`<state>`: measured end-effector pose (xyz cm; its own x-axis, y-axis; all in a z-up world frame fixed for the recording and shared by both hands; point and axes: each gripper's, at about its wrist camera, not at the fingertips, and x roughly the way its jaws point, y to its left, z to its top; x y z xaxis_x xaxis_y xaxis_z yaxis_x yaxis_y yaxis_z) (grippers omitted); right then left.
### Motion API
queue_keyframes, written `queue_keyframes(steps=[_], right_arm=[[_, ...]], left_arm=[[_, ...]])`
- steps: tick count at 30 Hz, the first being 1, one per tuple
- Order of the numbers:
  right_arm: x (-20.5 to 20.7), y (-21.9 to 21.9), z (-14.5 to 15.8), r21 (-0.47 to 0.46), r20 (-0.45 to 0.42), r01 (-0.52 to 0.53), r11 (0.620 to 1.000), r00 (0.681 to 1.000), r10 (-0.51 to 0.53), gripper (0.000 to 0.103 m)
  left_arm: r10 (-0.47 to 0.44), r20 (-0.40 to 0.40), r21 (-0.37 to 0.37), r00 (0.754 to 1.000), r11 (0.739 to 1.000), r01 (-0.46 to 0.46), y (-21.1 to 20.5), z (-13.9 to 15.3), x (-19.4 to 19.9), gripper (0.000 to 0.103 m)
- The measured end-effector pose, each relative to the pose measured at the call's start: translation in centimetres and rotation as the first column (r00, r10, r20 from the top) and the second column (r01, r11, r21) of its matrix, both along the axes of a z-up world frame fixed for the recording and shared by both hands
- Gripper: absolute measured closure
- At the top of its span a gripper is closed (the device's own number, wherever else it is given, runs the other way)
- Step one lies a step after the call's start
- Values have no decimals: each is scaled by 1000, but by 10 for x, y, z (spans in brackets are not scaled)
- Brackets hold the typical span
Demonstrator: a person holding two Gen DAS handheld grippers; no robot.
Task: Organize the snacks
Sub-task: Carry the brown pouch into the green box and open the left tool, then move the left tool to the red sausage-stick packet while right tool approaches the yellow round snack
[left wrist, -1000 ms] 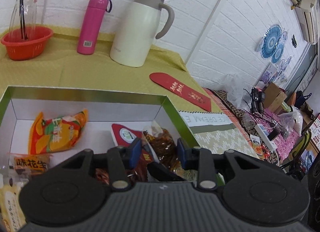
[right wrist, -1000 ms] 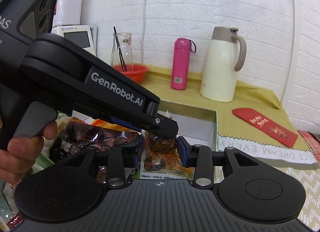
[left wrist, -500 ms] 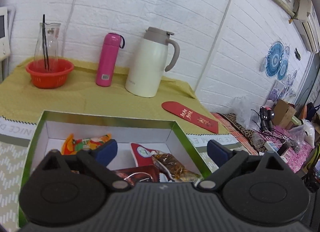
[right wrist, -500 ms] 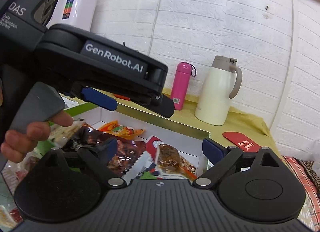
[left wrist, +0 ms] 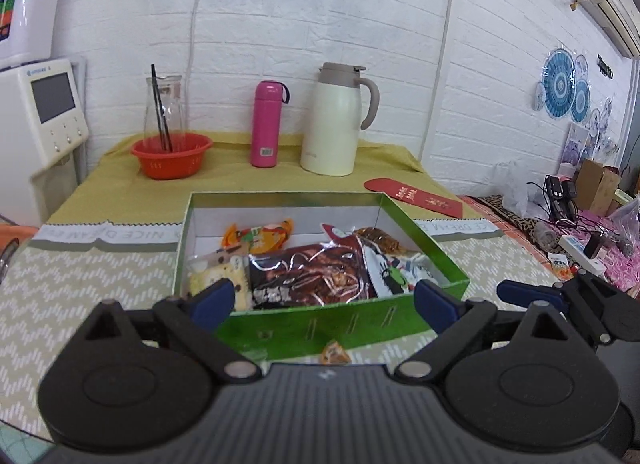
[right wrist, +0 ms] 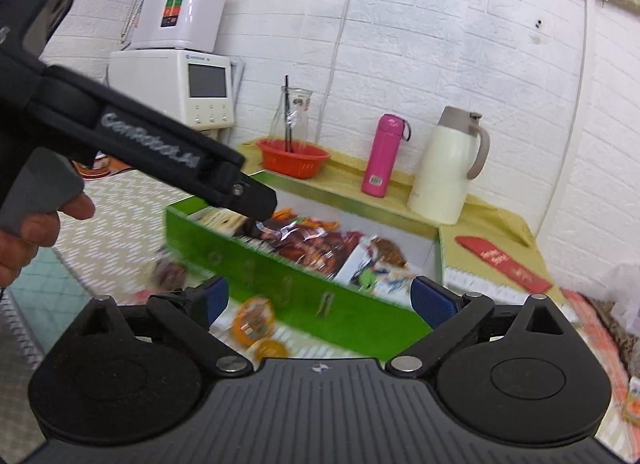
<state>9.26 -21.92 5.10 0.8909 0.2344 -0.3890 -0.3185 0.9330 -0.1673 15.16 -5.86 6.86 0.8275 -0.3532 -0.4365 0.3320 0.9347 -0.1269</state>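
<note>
both grippers, left gripper [left wrist: 323,300] and right gripper [right wrist: 316,302], stand spread and empty before the green box [left wrist: 340,324] mid-frame, so i'd drop squarely over the loose orange snacks [right wrist: 253,322] at lower left before pinching.

Each claw is matte black plastic: a ribbed central plate, two round discs, angled links with silver screws, and blue pads [left wrist: 212,298] on the fingers. The left claw [right wrist: 224,180] bears white "GenRobot.AI" lettering and a grey trigger.
</note>
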Motion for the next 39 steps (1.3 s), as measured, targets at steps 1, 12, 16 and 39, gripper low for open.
queue_keyframes(steps=[1, 12, 16, 39], right_arm=[[-6, 0, -3, 14, -11, -9, 1000, 1000, 9, 0], [-41, 8, -51, 128, -179, 36, 991, 984, -13, 0], [-44, 17, -55, 143, -196, 31, 989, 981, -3, 0], [-13, 58, -54, 142, -279, -69, 987, 954, 107, 61]], left_arm=[[3, 5, 9, 1000, 1000, -3, 4, -5, -10, 8], [116, -26, 101, 993, 988, -113, 18, -49, -56, 8], [137, -51, 112, 989, 985, -131, 20, -55, -56, 8], [292, -42, 61, 955, 955, -289, 87, -14, -75, 8]])
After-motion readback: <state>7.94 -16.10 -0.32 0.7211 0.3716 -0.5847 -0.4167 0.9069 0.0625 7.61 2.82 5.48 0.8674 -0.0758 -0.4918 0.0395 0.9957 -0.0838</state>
